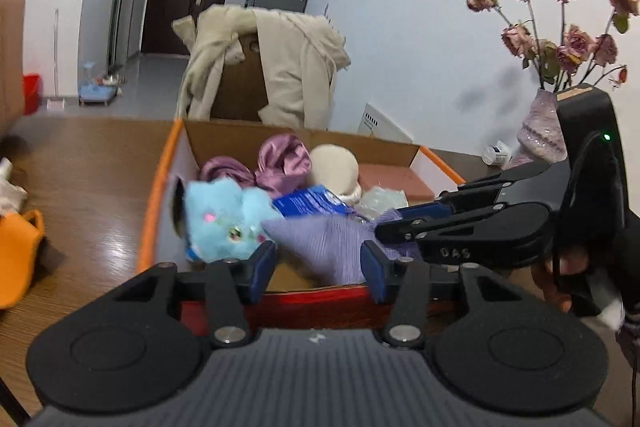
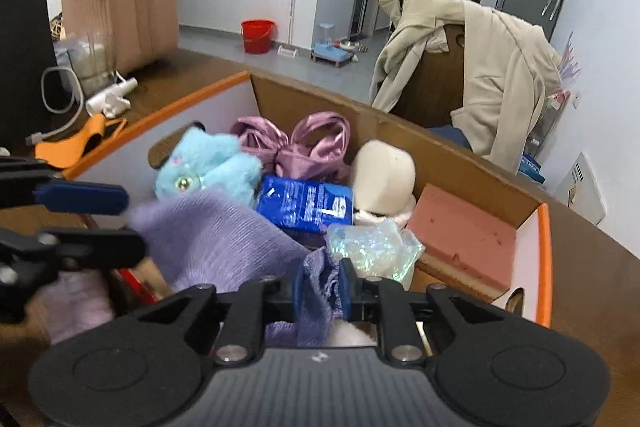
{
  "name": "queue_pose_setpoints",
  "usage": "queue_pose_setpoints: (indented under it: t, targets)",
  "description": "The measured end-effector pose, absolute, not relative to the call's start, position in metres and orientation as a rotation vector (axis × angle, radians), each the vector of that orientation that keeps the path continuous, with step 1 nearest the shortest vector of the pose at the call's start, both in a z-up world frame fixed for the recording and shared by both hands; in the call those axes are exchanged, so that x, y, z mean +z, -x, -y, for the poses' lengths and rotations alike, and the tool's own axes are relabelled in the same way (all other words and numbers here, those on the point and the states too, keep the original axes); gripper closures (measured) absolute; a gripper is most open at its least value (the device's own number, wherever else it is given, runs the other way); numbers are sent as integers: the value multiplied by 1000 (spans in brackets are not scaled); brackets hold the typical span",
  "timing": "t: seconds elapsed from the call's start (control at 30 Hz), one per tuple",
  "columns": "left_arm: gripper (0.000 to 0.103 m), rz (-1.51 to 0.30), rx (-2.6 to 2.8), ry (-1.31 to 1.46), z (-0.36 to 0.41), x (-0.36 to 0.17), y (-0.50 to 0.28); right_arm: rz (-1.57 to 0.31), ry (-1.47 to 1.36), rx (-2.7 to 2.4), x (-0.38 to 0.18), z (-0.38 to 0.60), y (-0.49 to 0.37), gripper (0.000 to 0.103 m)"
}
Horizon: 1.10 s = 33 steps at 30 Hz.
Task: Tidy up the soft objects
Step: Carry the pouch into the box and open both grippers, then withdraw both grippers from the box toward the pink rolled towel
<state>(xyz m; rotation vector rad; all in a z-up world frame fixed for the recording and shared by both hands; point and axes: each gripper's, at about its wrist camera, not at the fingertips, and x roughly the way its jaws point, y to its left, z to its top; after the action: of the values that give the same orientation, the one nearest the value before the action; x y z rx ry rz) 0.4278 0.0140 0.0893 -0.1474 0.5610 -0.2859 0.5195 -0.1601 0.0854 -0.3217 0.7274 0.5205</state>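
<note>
A cardboard box (image 1: 160, 187) with orange edges (image 2: 542, 259) holds a blue plush toy (image 1: 224, 223) (image 2: 208, 167), purple satin cloth (image 1: 280, 163) (image 2: 304, 143), a cream soft lump (image 1: 336, 167) (image 2: 384, 171), a blue packet (image 1: 312, 203) (image 2: 306, 203), a crinkly clear bag (image 2: 372, 247) and a pink sponge (image 2: 464, 231). My right gripper (image 2: 322, 293) (image 1: 384, 223) is shut on a lilac knit cloth (image 2: 216, 239) (image 1: 320, 243) that hangs over the box's near side. My left gripper (image 1: 318, 267) (image 2: 120, 223) is open at the box's near edge, with the cloth between its fingers.
The box stands on a wooden table (image 1: 88, 163). An orange cloth (image 1: 16, 259) lies at the left. A vase of dried roses (image 1: 540, 131) stands at the right. A chair draped with a beige coat (image 1: 280, 67) is behind the box. A white hair dryer (image 2: 112, 99) lies beyond.
</note>
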Motion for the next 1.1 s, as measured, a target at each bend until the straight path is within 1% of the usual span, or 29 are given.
queue_pose_setpoints:
  t: [0.13,0.2,0.33,0.43,0.53,0.6,0.63,0.73,0.77,0.8,0.93,1.0,1.1]
  targets:
    - [50,-504,-254,120,-25,118,-404,-667,310,523,115,168,-498,81]
    - [48,-483,-234,111,-31,132,-390,-633,312,519,132,175,-484,73]
    - [43,-450,-197,98,-40,154,-363,-579,291,521,166,191,-445,70]
    - [38,-434,-185,91,-46,167,-340,-534,260,540,188,205,-410,65]
    - [36,-418,-179,75,-49,176,-314,-500,233,569,200,216,-373,63]
    - [30,-405,-180,79,-50,179,-294,-477,217,596,204,223,-348,62]
    - [26,-402,-183,90,-51,178,-282,-467,204,607,204,226,-335,61]
    - [26,-421,-211,118,-53,165,-248,-428,189,650,197,237,-291,56]
    - [26,-430,-218,121,-53,159,-236,-423,188,664,193,239,-278,51]
    - [26,-436,-222,123,-54,154,-224,-417,173,676,188,243,-264,48]
    - [23,-436,-219,121,-63,137,-179,-437,143,741,157,253,-219,48]
    - [22,-441,-202,118,-69,131,-164,-469,120,765,141,256,-206,46]
    - [21,-460,-176,99,-74,127,-161,-497,110,785,127,255,-199,46]
